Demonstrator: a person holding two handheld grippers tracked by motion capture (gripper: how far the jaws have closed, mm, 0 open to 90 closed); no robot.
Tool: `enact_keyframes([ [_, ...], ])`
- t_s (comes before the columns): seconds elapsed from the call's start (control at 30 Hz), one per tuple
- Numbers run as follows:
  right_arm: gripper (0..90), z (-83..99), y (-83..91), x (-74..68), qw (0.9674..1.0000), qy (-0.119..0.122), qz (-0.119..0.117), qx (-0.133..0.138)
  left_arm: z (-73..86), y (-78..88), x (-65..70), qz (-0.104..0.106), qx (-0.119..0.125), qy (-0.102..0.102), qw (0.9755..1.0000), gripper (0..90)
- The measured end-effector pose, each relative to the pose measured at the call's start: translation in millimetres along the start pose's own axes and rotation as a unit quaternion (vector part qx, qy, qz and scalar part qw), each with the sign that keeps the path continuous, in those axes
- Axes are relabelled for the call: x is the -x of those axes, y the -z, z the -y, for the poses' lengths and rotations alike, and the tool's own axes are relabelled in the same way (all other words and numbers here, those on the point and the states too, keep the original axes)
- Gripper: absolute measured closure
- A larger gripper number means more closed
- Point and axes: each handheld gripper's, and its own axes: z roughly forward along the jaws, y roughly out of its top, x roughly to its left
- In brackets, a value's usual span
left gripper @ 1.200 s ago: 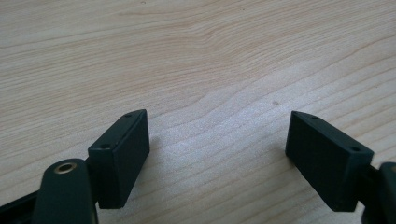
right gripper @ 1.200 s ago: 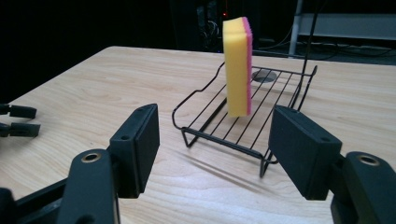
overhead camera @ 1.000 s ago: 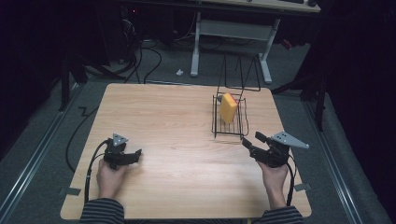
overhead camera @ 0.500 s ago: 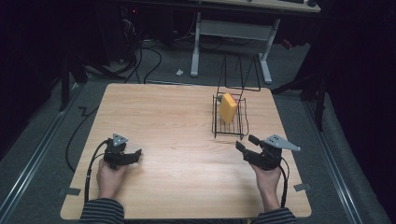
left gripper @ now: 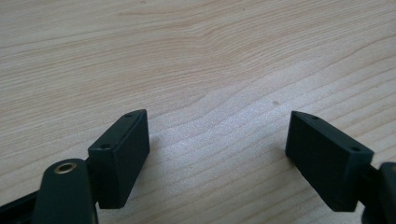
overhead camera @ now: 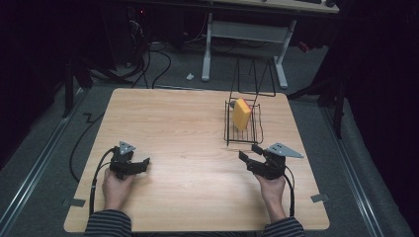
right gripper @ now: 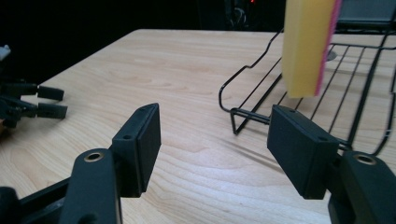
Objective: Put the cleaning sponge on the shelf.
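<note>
Wooden table (overhead camera: 188,128), light grain. Black wire rack (overhead camera: 243,126) near the far right corner, a yellow sponge (overhead camera: 241,113) standing upright in it. Left gripper (overhead camera: 141,165) near the near left corner, hand-held, jaws apart. Right gripper (overhead camera: 249,153) just short of the rack, near the right edge, jaws apart.
</note>
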Motion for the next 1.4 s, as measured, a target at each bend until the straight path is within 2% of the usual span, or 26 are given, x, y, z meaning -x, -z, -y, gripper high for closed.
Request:
enact_keyframes([
  [0.13,36.5,2.0,-6.7,-3.3,0.9999,0.004,-0.006,-0.01,0.0,0.0,0.0,0.0,0.0,0.0,1.0,22.2],
  [0.23,36.7,4.2,-12.4,-5.3,0.9996,0.017,-0.003,-0.021,0.0,0.0,0.0,0.0,0.0,0.0,1.0,22.2],
  [0.8,38.1,15.0,-34.9,2.0,0.9979,0.015,0.001,-0.063,0.0,0.0,0.0,0.0,0.0,0.0,1.0,22.2],
  [1.07,38.1,20.0,-44.2,4.9,0.9949,0.034,0.026,-0.091,0.1,0.1,0.0,0.0,0.0,0.0,1.0,22.2],
  [1.23,38.1,21.6,-46.1,6.6,0.9935,0.033,0.034,-0.103,0.1,0.1,0.0,0.0,0.0,0.0,1.0,22.2],
  [1.4,38.1,25.4,-50.7,9.4,0.991,0.045,0.051,-0.115,0.1,0.1,0.0,0.0,0.0,0.0,1.0,22.2],
])
